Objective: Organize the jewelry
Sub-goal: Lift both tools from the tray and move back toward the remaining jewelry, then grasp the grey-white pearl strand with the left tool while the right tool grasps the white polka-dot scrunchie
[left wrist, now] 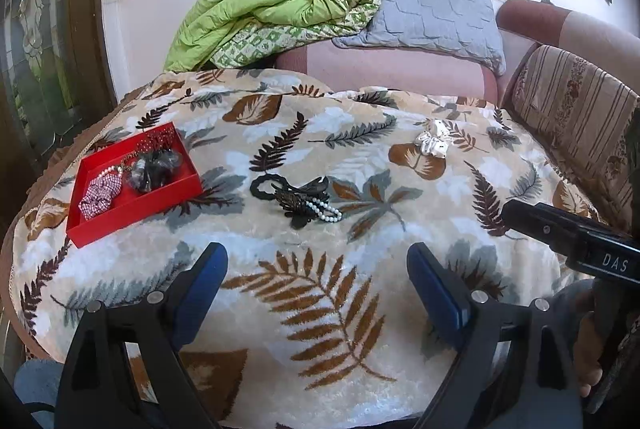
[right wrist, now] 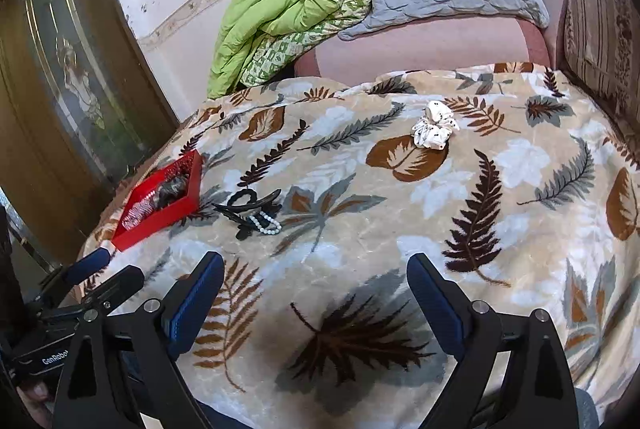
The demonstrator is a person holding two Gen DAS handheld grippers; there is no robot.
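From the left wrist camera I see my left gripper [left wrist: 318,293] spread wide with nothing between its blue pads, hanging over the leaf-patterned plush blanket [left wrist: 360,309]. To the left lies the shallow red cardboard tray [left wrist: 132,207], already holding a red-and-white checked scrunchie [left wrist: 98,195], a dark sheer scrunchie [left wrist: 154,169] and a thin pale bead chain [left wrist: 106,173]. Just right of the tray, loose on the blanket, sits a tangle: a black elastic hair tie [left wrist: 266,185], a black claw clip [left wrist: 298,207] and a short string of white pearl beads [left wrist: 330,213] lying against the clip. Well apart, far right, rests a white dotted fabric scrunchie [left wrist: 434,141]. The body of the other gripper pokes in at the right edge.

From the right wrist camera my right gripper [right wrist: 316,301] is likewise released and empty above the blanket. The white scrunchie [right wrist: 434,131] lies ahead and slightly right; the clip-and-pearl cluster [right wrist: 256,215] sits ahead left, beside the tray [right wrist: 160,225].

I judge everything here light. The scrunchie is soft and forgiving, so I'd pinch across its bunched ring. The pearl string is limp and slippery, likely to dangle or snag on the clip's teeth; I'd take it mid-strand. The clip is stiff plastic, best held across its spine.
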